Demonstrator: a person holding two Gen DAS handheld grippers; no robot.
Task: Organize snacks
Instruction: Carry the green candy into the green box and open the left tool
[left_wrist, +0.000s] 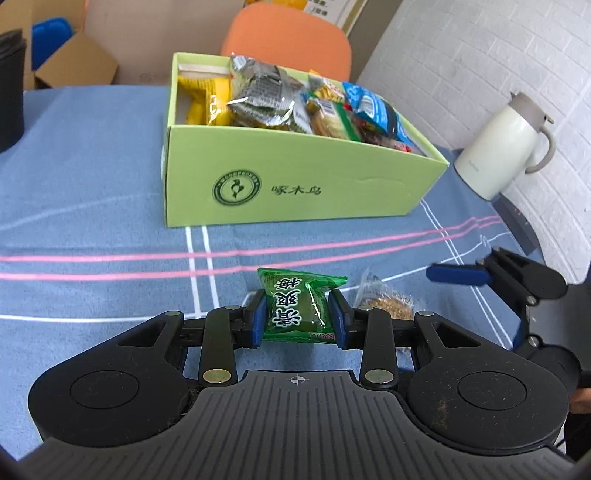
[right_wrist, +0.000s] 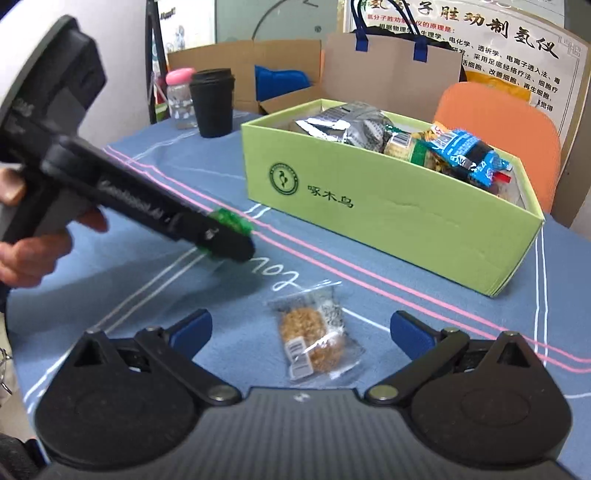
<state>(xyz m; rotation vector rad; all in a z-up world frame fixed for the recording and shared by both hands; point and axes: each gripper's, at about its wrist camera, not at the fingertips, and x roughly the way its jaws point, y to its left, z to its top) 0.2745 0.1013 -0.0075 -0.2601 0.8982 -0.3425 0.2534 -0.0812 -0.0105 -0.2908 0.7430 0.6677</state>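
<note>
My left gripper (left_wrist: 297, 319) is shut on a small green candy packet (left_wrist: 299, 304), held above the blue tablecloth. From the right wrist view that left gripper (right_wrist: 231, 236) shows at the left with the green packet (right_wrist: 231, 221) in its tip, a hand behind it. My right gripper (right_wrist: 301, 330) stands wide open, and a clear-wrapped brown biscuit (right_wrist: 314, 339) lies flat on the cloth between its fingers, untouched. The same biscuit (left_wrist: 388, 304) sits just right of the green packet. The light green box (left_wrist: 295, 184) (right_wrist: 388, 221) ahead holds several snack packs.
A white thermos jug (left_wrist: 502, 144) stands right of the box by the brick wall. A black cup (right_wrist: 214, 103) and a pink-lidded jar (right_wrist: 179, 98) stand at the far left of the table. An orange chair (right_wrist: 498, 122), cardboard boxes and a paper bag are behind.
</note>
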